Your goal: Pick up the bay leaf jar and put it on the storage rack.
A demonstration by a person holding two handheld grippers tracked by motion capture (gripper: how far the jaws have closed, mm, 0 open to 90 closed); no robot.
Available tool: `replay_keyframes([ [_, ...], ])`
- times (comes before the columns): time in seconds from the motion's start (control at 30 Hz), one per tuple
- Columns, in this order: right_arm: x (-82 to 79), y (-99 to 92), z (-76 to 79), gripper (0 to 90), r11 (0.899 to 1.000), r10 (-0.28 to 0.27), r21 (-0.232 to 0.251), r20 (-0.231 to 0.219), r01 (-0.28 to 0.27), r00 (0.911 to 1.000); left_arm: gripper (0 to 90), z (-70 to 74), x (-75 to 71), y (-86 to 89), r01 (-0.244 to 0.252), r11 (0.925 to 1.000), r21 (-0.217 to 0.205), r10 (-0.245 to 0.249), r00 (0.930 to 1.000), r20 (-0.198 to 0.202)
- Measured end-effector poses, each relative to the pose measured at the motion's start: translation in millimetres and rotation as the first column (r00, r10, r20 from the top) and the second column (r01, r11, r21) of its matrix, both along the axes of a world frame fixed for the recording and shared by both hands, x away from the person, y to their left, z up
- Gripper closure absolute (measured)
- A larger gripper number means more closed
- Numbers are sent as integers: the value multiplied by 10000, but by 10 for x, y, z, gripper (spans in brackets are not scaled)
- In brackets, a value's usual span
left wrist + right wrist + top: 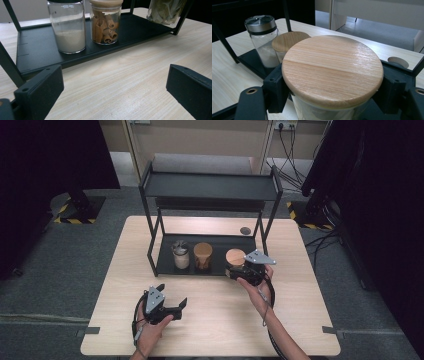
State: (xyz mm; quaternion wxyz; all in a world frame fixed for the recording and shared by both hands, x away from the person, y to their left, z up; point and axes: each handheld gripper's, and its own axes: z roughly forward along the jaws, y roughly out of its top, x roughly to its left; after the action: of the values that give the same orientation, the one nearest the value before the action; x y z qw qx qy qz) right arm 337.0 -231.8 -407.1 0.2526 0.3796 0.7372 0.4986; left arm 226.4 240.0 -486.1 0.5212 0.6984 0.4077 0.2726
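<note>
A black two-tier rack (210, 186) stands on the wooden table. On its bottom shelf (37, 50) are a metal-lidded jar of white powder (180, 255) (67, 30) (263, 37) and a wooden-lidded jar of cinnamon sticks (203, 256) (105, 23). At the shelf's right end is a third, wooden-lidded jar (234, 256) (332, 67) holding dried leaves (166, 10). My right gripper (236, 265) (332, 92) is shut on its glass just under the lid. Whether this jar rests on the shelf I cannot tell. My left gripper (172, 295) (115, 92) lies open near the table's front, nothing between its jaws.
The rack's top shelf is bare, and its black posts (150, 237) frame the bottom shelf. A round cable hole (245, 230) (398, 61) sits in the table behind the rack. Bare wood (225, 320) lies in front of the rack. Dark curtains and stands surround the table.
</note>
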Motion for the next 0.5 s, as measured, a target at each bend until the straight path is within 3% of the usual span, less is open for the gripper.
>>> replay_keyframes([
  [0.5,92,43,-14,263,9997,-228,17,-48,228,9997,9,-1,0,1,-5,10000,-20,5,10000,-6],
])
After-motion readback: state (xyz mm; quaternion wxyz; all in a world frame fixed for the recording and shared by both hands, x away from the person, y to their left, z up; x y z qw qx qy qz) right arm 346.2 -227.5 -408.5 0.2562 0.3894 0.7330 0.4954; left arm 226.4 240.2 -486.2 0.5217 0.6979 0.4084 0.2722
